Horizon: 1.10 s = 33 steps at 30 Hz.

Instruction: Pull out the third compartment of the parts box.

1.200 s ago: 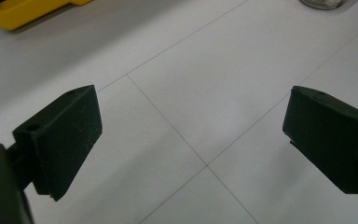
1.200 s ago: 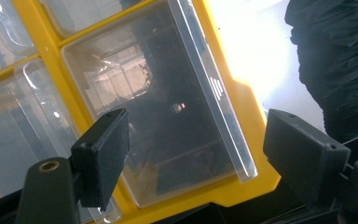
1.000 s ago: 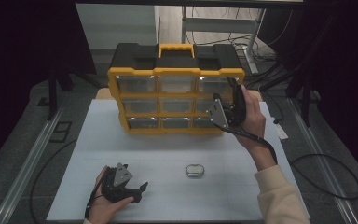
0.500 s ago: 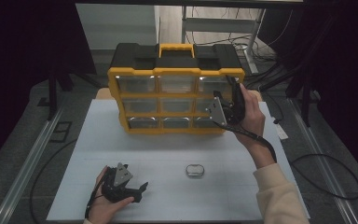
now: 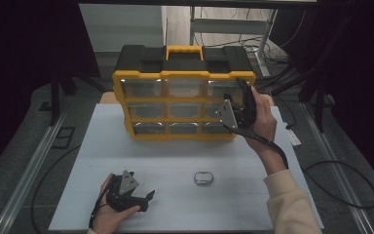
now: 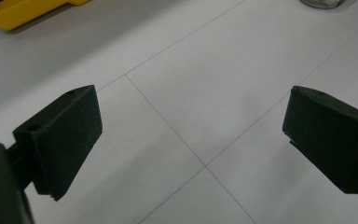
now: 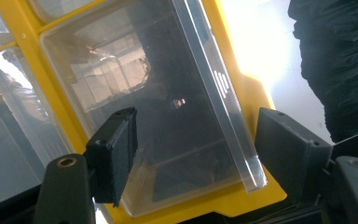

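1. Nearest us, the left gripper [image 5: 148,197] rests low on the white table [image 5: 175,161] at its front left, jaws spread wide with nothing but bare tabletop between them.

2. A little farther, near the middle of the table, a small oval metal ring [image 5: 203,178] lies alone, well apart from both grippers.

3. Beyond it, the right gripper [image 7: 193,149] is up against the right column of the yellow organizer [image 5: 182,105], which stands upright at the back of the table. Its jaws have just been closing a little and stand fairly wide, one on each side of the lip of a clear drawer [image 7: 144,107]; the pads do not yet press on it.

4. We judge the drawer to be light, stiff, thin plastic, smooth and rather slippery, likely to crack if squeezed hard. The raised front lip [image 7: 223,102], with its small ribbed mark, looks like the place to take hold, pinched gently and pulled straight out.

5. The organizer itself looks bulky and may shift if the drawer sticks.
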{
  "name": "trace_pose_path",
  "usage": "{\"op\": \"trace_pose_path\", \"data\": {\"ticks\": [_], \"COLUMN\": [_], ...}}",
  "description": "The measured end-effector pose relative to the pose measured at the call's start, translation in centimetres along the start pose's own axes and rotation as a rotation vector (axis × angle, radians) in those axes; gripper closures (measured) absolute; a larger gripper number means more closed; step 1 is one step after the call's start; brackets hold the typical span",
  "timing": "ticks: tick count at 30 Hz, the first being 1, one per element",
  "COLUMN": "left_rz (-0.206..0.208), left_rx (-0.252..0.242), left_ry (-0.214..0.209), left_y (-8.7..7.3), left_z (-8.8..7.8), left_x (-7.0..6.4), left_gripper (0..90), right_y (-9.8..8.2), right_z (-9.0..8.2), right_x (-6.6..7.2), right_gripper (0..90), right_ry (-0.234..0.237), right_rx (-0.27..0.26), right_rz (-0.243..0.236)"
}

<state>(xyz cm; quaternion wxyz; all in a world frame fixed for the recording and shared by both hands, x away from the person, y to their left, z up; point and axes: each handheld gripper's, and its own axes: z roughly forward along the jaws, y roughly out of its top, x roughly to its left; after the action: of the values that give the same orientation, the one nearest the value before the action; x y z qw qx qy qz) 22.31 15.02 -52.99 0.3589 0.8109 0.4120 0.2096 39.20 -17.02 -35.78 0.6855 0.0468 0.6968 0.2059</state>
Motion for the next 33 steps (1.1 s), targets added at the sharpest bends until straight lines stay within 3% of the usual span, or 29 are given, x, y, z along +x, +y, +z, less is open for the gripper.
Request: {"op": "trace_pose_path", "data": {"ticks": [21,33], "left_rz": [-0.001,0.001], "left_rx": [0.001,0.001], "left_ry": [-0.001,-0.001], "left_y": [0.0,0.0], "left_z": [0.1,0.1], "left_x": [0.0,0.0], "left_gripper": [5.2,5.2], "right_y": [0.1,0.2], "right_z": [-0.3,-0.4], "right_x": [-0.7,-1.1], "right_gripper": [58.5,67.8], "right_ry": [-0.048,-0.060], "right_rx": [-0.001,0.011], "right_rz": [-0.005,0.010]}}
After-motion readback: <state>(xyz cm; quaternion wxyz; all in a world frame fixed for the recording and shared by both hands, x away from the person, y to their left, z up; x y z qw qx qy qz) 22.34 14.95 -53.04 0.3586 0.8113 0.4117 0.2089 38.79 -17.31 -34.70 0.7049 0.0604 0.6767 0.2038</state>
